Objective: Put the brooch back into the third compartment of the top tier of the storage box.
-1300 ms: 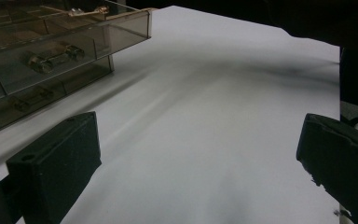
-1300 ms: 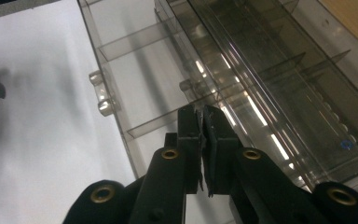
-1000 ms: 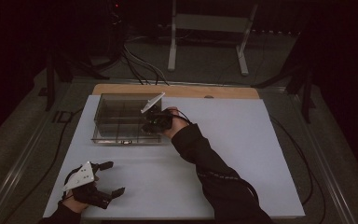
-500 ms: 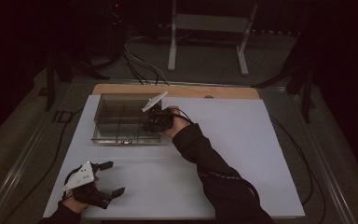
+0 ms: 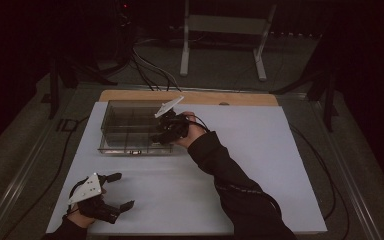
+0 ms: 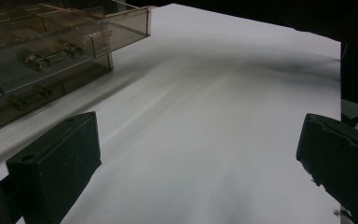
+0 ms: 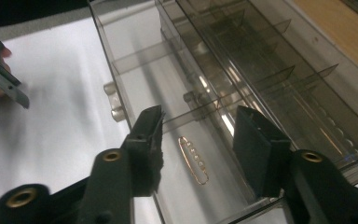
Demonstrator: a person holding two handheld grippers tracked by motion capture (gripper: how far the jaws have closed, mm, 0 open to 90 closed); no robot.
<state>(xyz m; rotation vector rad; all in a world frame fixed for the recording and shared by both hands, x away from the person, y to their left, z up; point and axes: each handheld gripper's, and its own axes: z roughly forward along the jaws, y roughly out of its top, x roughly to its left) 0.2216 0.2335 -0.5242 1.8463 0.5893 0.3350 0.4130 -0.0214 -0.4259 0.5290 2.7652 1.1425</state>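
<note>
A smoky clear plastic organiser box (image 5: pixel 125 127) with divided compartments stands at the back left of the white table. My right gripper (image 5: pixel 161 134) hovers over its right end, tilted down into it. In the right gripper view the jaws (image 7: pixel 200 128) stand open above a compartment where a thin coppery pin-like clip (image 7: pixel 194 160) lies, nothing between them. My left gripper (image 5: pixel 123 190) rests near the table's front left corner, open wide and empty (image 6: pixel 200 140). Small metal pieces (image 6: pixel 46 58) show through the box's wall (image 6: pixel 121 28).
A wooden board (image 5: pixel 240 97) lies along the table's far edge behind the box. Cables (image 5: pixel 150 65) and a white metal stand (image 5: pixel 220 40) are on the dark floor beyond. The white table top (image 5: pixel 290 165) stretches bare to the right of the forearm.
My right gripper has dipped slightly lower over the box's right end. The left gripper has stayed where it was.
</note>
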